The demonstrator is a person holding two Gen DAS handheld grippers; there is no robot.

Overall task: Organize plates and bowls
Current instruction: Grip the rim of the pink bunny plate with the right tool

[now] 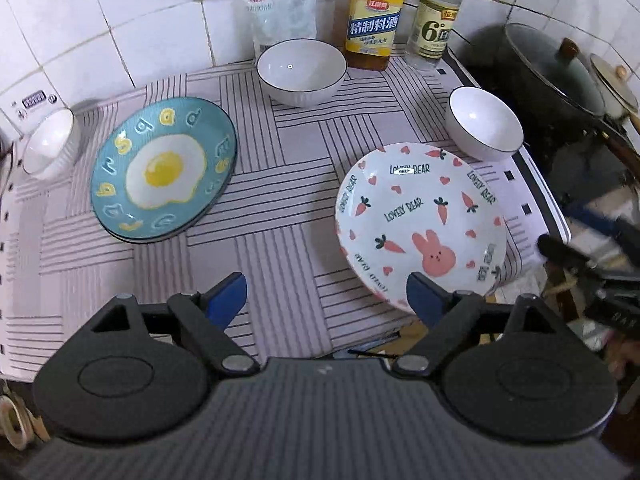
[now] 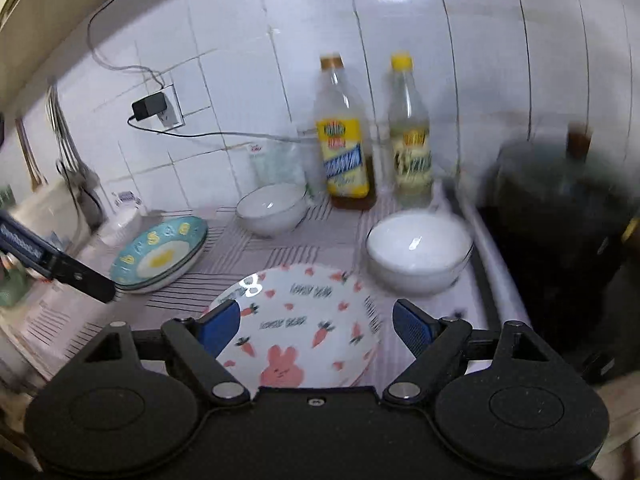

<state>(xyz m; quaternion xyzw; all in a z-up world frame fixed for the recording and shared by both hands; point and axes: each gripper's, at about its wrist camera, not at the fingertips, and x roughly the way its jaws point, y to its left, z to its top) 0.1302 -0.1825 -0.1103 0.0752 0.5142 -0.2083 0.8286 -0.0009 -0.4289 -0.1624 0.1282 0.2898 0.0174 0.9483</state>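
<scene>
On the striped tabletop (image 1: 280,184), going left to right, a small white bowl (image 1: 50,144) sits at the far left edge, tipped so its mouth faces inward. Beside it lies the teal fried-egg plate (image 1: 164,168), flat and face up; in the right wrist view it shows as two stacked plates. Behind, near the tiled wall, a white bowl with a dark rim (image 1: 301,71) stands upright, in front of a cooking-wine bottle (image 1: 374,20) and a vinegar bottle (image 1: 434,24). Right of centre lies the pink rabbit plate (image 1: 420,220), face up, its near rim reaching past the tabletop's front edge. A second dark-rimmed white bowl (image 1: 484,122) stands upright just behind it, close to the tabletop's right edge, with a dark lidded pot (image 1: 552,76) beyond.

The left tongs (image 1: 326,300) stand released and empty over bare cloth between the two plates, the right finger overlapping the rabbit plate's near rim. The right tongs (image 2: 316,330) are likewise spread wide, empty, straddling the rabbit plate (image 2: 300,324) from the front. Open cloth lies between the plates.
</scene>
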